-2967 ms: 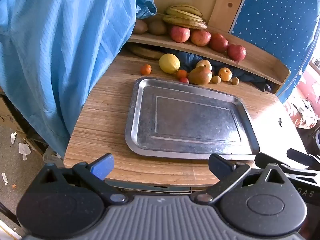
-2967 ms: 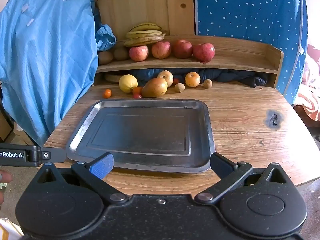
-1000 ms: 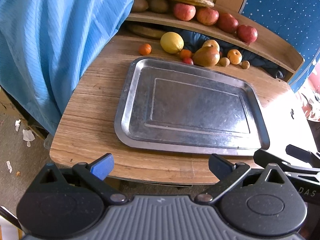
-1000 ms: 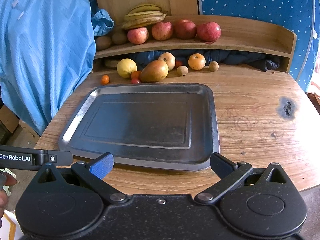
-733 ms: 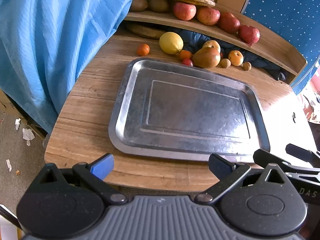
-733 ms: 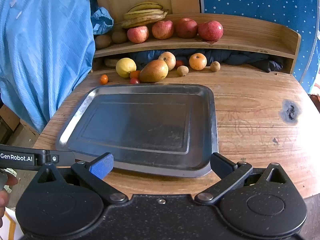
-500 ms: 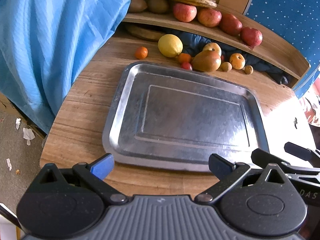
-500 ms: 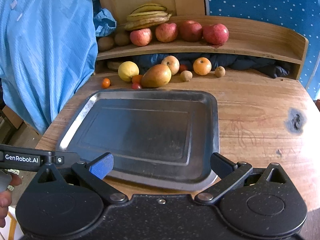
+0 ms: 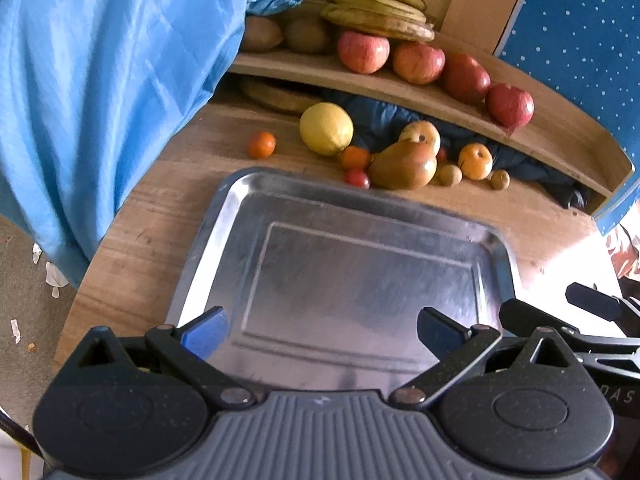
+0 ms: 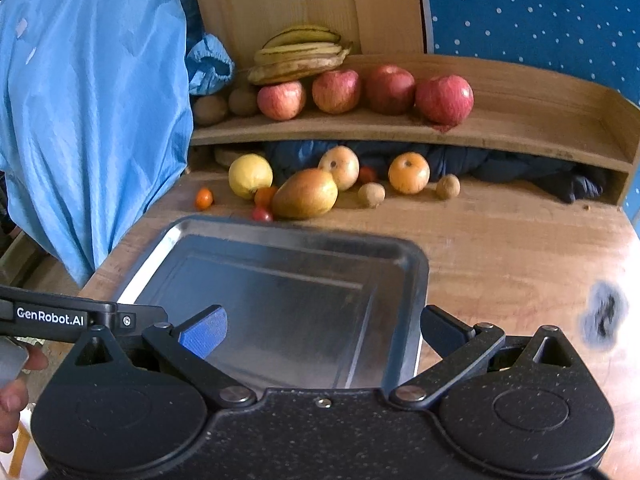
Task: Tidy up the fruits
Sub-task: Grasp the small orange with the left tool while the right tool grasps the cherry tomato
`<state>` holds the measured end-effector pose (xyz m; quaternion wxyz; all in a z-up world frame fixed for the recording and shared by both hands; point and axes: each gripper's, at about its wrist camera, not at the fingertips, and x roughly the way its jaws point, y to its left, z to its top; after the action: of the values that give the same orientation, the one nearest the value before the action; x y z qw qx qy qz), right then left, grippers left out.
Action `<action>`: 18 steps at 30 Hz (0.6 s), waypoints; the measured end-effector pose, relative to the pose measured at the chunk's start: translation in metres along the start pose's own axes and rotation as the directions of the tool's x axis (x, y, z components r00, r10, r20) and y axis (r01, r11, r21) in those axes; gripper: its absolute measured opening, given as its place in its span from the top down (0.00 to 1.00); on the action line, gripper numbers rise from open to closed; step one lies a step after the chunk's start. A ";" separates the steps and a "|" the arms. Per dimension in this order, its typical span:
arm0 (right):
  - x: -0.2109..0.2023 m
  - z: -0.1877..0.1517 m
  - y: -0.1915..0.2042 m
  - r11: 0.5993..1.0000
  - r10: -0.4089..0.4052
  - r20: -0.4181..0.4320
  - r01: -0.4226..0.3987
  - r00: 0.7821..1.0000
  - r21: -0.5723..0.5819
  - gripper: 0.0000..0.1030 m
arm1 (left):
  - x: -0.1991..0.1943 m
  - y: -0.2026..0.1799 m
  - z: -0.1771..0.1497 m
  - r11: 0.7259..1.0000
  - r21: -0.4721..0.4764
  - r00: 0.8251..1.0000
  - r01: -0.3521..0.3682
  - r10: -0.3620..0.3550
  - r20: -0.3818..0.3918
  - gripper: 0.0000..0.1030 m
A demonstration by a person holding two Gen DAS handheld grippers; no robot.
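An empty metal tray (image 9: 248,200) (image 10: 416,276) lies on the wooden table. Behind it sit a yellow lemon (image 9: 326,129) (image 10: 250,175), a brown pear (image 9: 403,166) (image 10: 306,194), a pale apple (image 9: 421,135) (image 10: 340,167), an orange (image 9: 475,161) (image 10: 409,172), small tangerines (image 9: 262,144) (image 10: 204,198) and a red tomato (image 9: 357,179) (image 10: 262,213). My left gripper (image 9: 322,328) is open and empty over the tray's near edge. My right gripper (image 10: 322,326) is open and empty over the tray's near right corner.
A wooden shelf (image 9: 560,140) (image 10: 520,128) at the back holds several red apples (image 9: 363,52) (image 10: 443,98), bananas (image 9: 376,12) (image 10: 300,56) and brown kiwis (image 10: 208,110). A blue cloth (image 9: 100,80) (image 10: 80,120) hangs at the left. Dark fabric (image 10: 520,168) lies under the shelf.
Both grippers have moved forward over the table, so the tray and the fruit sit closer and larger. Both stay open and empty.
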<state>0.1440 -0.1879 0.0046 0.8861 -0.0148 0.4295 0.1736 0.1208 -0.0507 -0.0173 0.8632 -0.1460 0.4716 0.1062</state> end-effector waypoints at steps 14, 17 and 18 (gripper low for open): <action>0.016 0.025 -0.025 0.997 0.057 0.030 -0.056 0.998 -0.053 0.01 | 0.010 -0.005 0.023 0.996 -0.070 0.999 -0.051 0.052 0.008 0.01; 0.019 0.025 -0.020 0.995 0.073 0.025 -0.071 0.997 -0.067 0.00 | 0.011 0.005 0.030 0.994 -0.090 0.998 -0.064 0.064 0.002 0.01; 0.021 0.025 -0.018 0.995 0.076 0.022 -0.075 0.997 -0.069 0.00 | 0.011 0.009 0.032 0.994 -0.092 0.998 -0.066 0.066 0.001 0.01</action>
<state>0.1807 -0.1947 0.0023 0.8832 -0.0263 0.4125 0.2216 0.1491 -0.0309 -0.0115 0.8524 -0.1697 0.4691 0.1565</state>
